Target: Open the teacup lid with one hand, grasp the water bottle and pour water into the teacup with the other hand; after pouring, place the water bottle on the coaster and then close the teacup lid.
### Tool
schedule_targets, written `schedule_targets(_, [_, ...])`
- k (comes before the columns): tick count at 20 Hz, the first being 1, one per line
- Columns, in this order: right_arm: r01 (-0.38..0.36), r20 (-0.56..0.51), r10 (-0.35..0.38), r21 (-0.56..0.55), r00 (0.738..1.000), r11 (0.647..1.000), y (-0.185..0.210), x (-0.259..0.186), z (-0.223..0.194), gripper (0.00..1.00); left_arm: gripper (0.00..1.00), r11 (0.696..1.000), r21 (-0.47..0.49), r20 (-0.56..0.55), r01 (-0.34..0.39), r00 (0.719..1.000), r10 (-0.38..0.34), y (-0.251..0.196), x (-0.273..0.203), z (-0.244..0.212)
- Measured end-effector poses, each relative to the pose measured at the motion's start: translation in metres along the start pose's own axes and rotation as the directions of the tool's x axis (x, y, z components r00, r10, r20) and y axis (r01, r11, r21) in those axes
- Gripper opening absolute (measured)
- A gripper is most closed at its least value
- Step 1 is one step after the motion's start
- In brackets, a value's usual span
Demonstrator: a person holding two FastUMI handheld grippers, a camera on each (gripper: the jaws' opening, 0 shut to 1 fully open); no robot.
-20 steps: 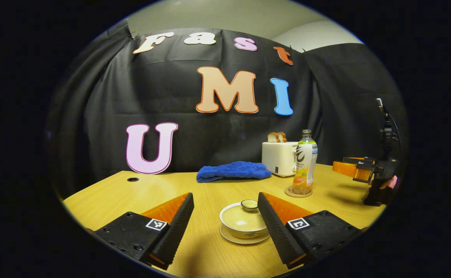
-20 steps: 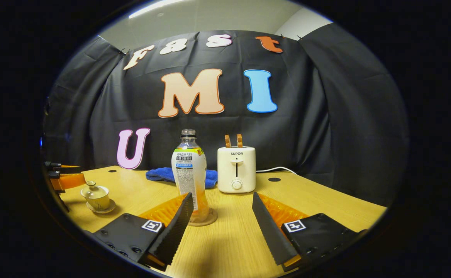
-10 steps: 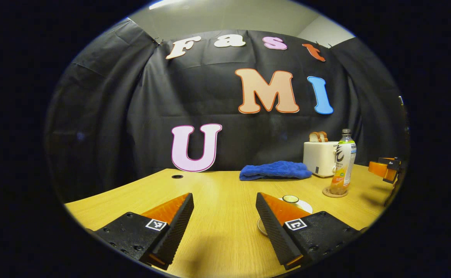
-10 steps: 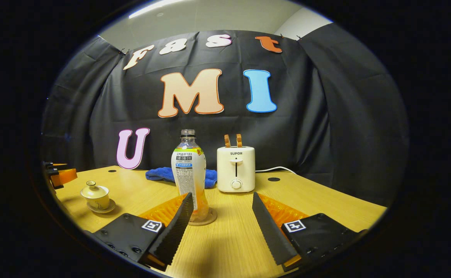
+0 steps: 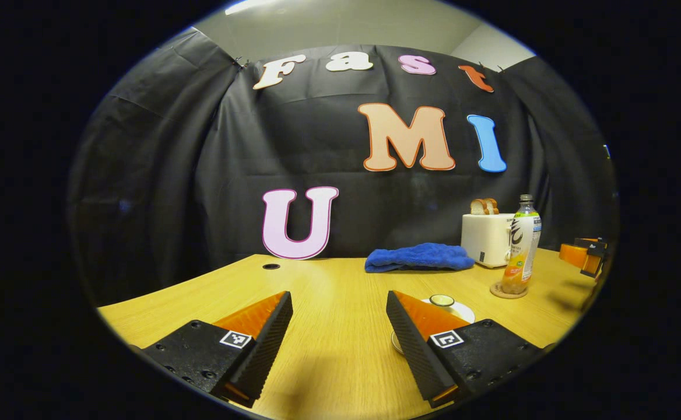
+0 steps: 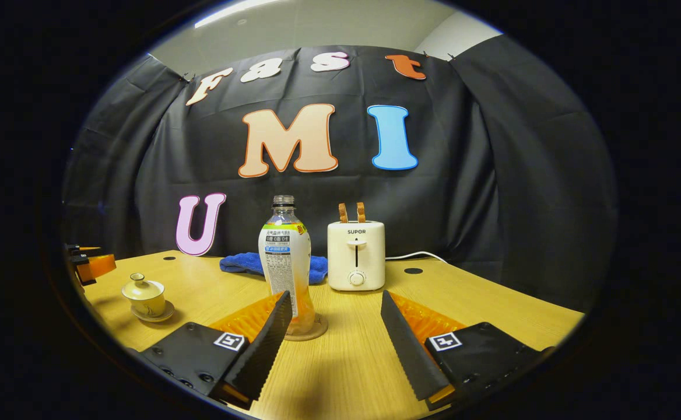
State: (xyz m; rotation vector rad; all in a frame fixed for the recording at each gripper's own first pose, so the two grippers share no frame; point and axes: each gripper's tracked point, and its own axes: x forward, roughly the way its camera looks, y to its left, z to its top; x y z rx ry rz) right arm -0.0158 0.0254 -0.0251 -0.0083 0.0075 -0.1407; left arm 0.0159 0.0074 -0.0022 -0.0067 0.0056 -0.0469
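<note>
Round lidded teacup (image 6: 146,296), ribbed bottle (image 6: 285,262)

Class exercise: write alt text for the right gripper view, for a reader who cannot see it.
The open right gripper hovers low over a wooden table, facing a water bottle upright on a coaster. A lidded teacup on a saucer sits far left, with a white toaster and blue cloth behind.
</note>
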Motion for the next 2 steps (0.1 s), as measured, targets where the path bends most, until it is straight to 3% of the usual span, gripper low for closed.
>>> schedule_targets(2, [0.000,0.000,0.000,0.000,1.000,1.000,-0.0001,-0.0001,0.0002,0.94,0.95,1.000,0.000,-0.001,0.000,1.000,0.000,-0.0007,0.0000,-0.0002])
